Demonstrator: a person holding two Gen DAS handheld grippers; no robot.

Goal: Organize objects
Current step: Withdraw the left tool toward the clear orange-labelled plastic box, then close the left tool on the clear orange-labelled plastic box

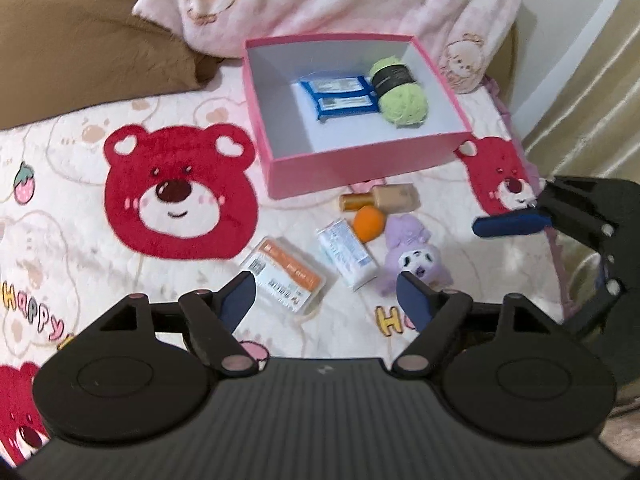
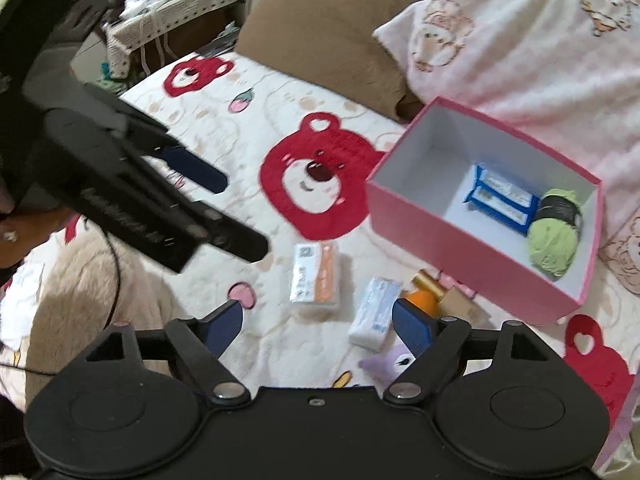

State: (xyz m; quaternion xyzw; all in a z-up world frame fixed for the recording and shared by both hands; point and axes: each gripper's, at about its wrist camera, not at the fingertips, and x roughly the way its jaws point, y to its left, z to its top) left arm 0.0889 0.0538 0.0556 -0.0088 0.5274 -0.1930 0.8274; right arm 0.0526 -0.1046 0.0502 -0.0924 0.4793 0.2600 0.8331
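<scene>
Pink box (image 1: 362,168) on the bed (image 1: 80,208): holds two blue packets (image 1: 340,98) and green yarn (image 1: 400,94). Loose beside it, awaiting sorting: orange-labelled packet (image 1: 286,276), white packet (image 1: 348,254), orange ball (image 1: 369,224), bottle (image 1: 382,197), purple plush (image 1: 414,254). My left gripper (image 1: 326,300) and right gripper (image 2: 318,322): jaws released, empty, presumably ready to collect.

Both wrist views angled down, sharing pink box (image 1: 360,168), slightly blurred

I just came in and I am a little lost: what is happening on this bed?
A person with a gripper in each hand is sorting small things into a pink box. Blue packets and green yarn are already inside. A bottle, an orange, two packs and a purple plush lie on the blanket. The left gripper and right gripper are open, holding nothing.
</scene>
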